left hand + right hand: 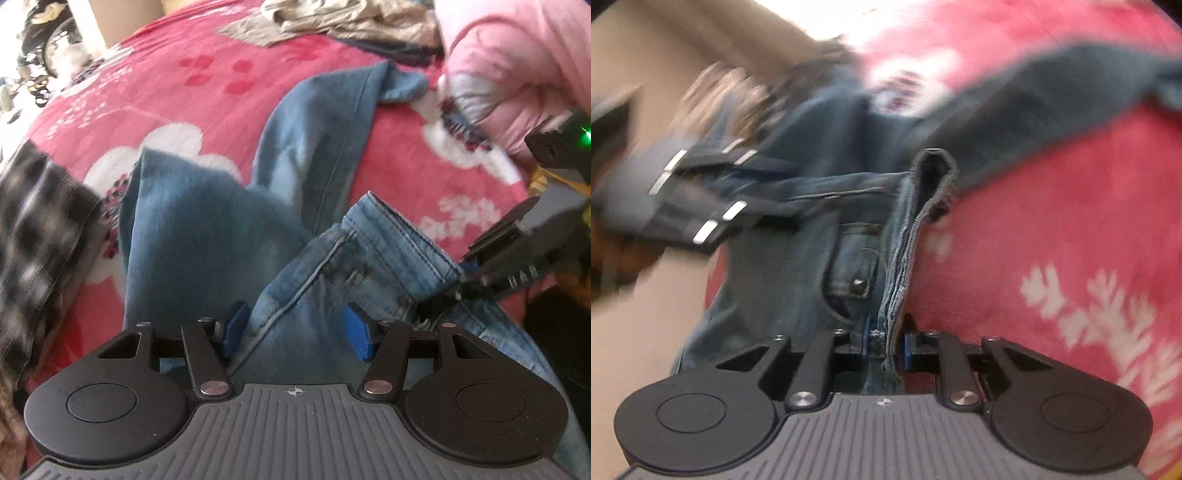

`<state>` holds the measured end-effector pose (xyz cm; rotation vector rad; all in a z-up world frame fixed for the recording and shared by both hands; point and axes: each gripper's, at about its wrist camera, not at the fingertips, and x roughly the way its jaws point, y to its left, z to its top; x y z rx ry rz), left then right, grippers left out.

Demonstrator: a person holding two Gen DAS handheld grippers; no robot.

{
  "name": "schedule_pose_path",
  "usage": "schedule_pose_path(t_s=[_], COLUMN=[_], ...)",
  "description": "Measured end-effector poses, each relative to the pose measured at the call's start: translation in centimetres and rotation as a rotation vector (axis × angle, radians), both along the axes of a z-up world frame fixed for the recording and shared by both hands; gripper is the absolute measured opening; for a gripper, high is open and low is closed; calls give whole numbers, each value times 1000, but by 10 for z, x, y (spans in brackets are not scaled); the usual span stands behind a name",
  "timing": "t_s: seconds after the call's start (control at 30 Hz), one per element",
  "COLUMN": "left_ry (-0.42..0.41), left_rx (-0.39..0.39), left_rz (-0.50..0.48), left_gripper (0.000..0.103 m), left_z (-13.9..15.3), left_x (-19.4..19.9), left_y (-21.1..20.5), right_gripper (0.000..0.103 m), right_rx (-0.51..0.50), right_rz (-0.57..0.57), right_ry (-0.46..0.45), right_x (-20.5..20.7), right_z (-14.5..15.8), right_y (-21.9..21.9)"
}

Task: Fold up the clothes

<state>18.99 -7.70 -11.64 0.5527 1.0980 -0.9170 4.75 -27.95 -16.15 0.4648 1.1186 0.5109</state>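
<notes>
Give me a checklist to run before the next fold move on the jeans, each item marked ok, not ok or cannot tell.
1. Right gripper clamped on the jeans waistband edge: ok, jaws pinch the denim.
2. Left gripper gripping denim: not ok, its jaws stand apart around the fabric.
3. Legs laid flat: not ok, they lie bunched and twisted on the pink blanket.
4. Fold area free: not ok, the plaid cloth lies by the jeans.
5. Zipper closed: not ok, the fly gapes.
6. Hem ends aligned: cannot tell.
</notes>
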Motion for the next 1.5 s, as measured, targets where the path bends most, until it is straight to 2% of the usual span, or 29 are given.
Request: schedule_pose_path(t_s=[0.07, 0.17, 0.4, 0.63, 0.8, 0.9, 0.97, 1.03, 1.17, 1.23, 1.27, 1.33, 1.43, 1.5], left_ry=[22, 62, 133, 74, 73, 97, 105, 103, 80, 50, 49, 71, 101, 98], left_rx=[-28, -46, -21, 0, -20, -28, -22, -36, -74, -95, -111, -148, -181, -199], left_rz=[-40, -157, -564, -952, -1112, -1146, -1119, -1032, -737, -594, -518, -373, -199, -119], left_gripper=[57, 57, 58, 58, 58, 53, 44, 40, 11, 8, 7, 7, 7, 7], left_z=[5, 12, 31, 51, 60, 62, 64, 67, 69, 68, 67, 63, 56, 54], left_x=[7, 15, -1, -42, -74, -95, -105, -108, -101, -98, -96, -91, -86, -86], left_y=[-5, -19, -62, -87, -94, -89, -84, -81, -76, -73, -71, -68, -67, -67], right_gripper=[20, 20, 20, 20, 20, 19, 19, 19, 19, 23, 28, 53, 64, 70], right_rx=[-20, -45, -169, -367, -470, -500, -514, -524, -565, -553, -543, -509, -424, -340], right_rz=[83, 198, 392, 654, 785, 816, 827, 831, 773, 700, 634, 495, 224, 29], right_ry=[-69, -158, -270, -379, -438, -459, -468, -479, -506, -470, -453, -423, -359, -304], right_x=[-7, -16, -46, -67, -79, -79, -76, -73, -67, -61, -60, -62, -75, -86], right_z=[21, 49, 89, 131, 160, 172, 175, 177, 171, 169, 169, 173, 181, 184], right_y=[1, 5, 8, 21, 23, 22, 22, 23, 23, 18, 13, -1, -34, -59])
